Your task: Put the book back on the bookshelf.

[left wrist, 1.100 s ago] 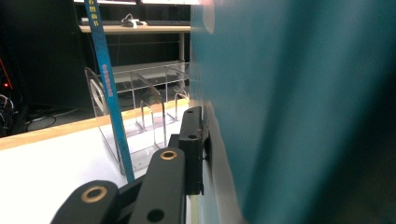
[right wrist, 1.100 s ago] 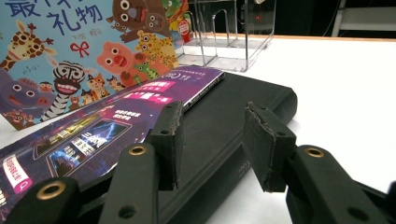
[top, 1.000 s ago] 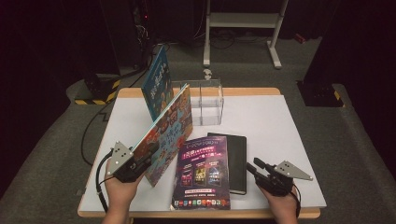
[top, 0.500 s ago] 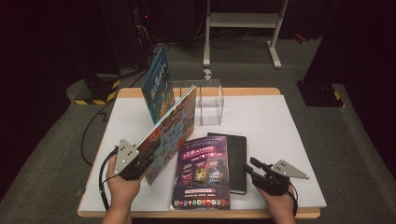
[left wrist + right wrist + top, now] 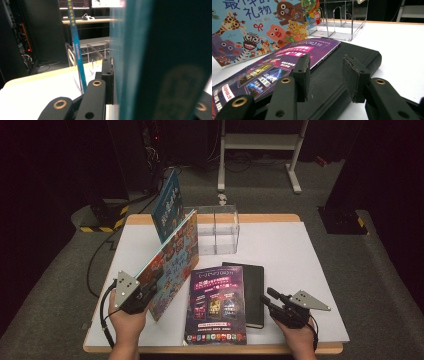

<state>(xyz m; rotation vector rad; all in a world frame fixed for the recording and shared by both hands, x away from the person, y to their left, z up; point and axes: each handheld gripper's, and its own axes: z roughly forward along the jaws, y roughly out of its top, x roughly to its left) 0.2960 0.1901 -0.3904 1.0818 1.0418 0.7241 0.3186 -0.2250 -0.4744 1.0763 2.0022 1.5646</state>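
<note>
My left gripper [image 5: 146, 293] is shut on the lower edge of a picture book with cartoon animals [image 5: 172, 260]. It holds the book tilted up on its edge at the table's left. In the left gripper view the book's teal cover [image 5: 150, 62] lies against the black jaw. A purple magazine [image 5: 217, 305] lies flat in the middle, partly over a black notebook [image 5: 256, 290]. My right gripper [image 5: 268, 299] rests low at the front right, open. Its pads [image 5: 303, 72] point over the notebook [image 5: 352, 57] with nothing between them.
A clear acrylic rack [image 5: 220, 227] stands at the back of the white table [image 5: 300, 255]. A blue book [image 5: 167, 207] leans upright at its left end. The table's front edge runs just before both hands. Dark floor and a metal stand lie beyond.
The left hand has shifted slightly with the picture book, which stays tilted up. The right gripper has kept still.
</note>
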